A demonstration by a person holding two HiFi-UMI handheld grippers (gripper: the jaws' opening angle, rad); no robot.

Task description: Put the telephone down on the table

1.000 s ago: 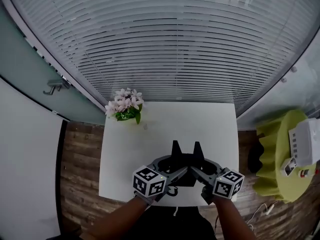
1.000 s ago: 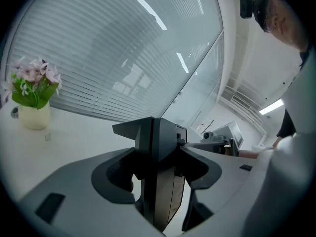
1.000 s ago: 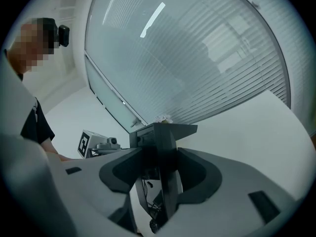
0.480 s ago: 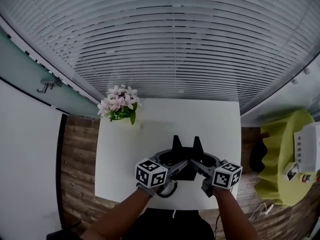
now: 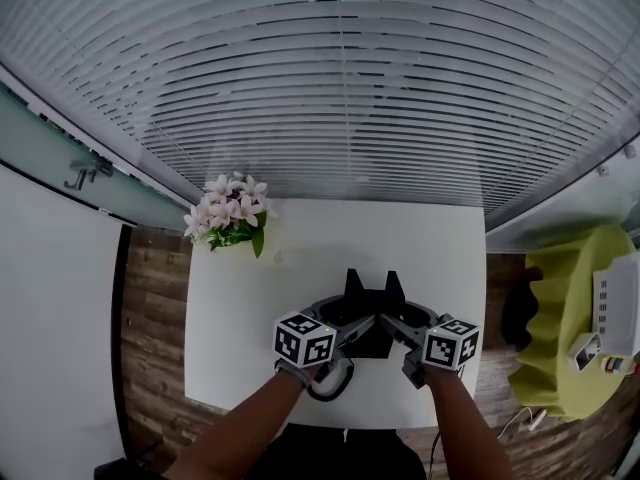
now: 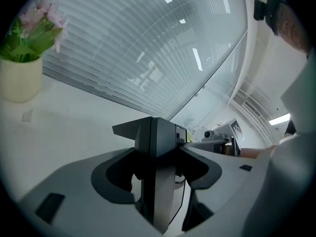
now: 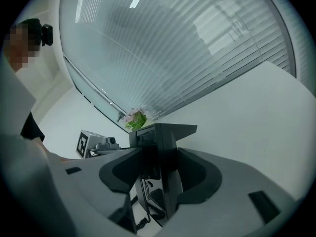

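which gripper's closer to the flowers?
Left. The flowers stand at the table's far left corner. The left gripper is nearer the person and to their right, and the right gripper sits just beyond it, farther right.

No words, numbers or brand names can be read. The only signs are black-and-white square code patterns on the white marker cube (image 5: pixel 304 339) of the left gripper (image 5: pixel 352 286) and on that of the right gripper (image 5: pixel 391 288), at the lower centre of the head view. Marks on the white boxy device (image 5: pixel 617 303) at the right edge are too small to read.
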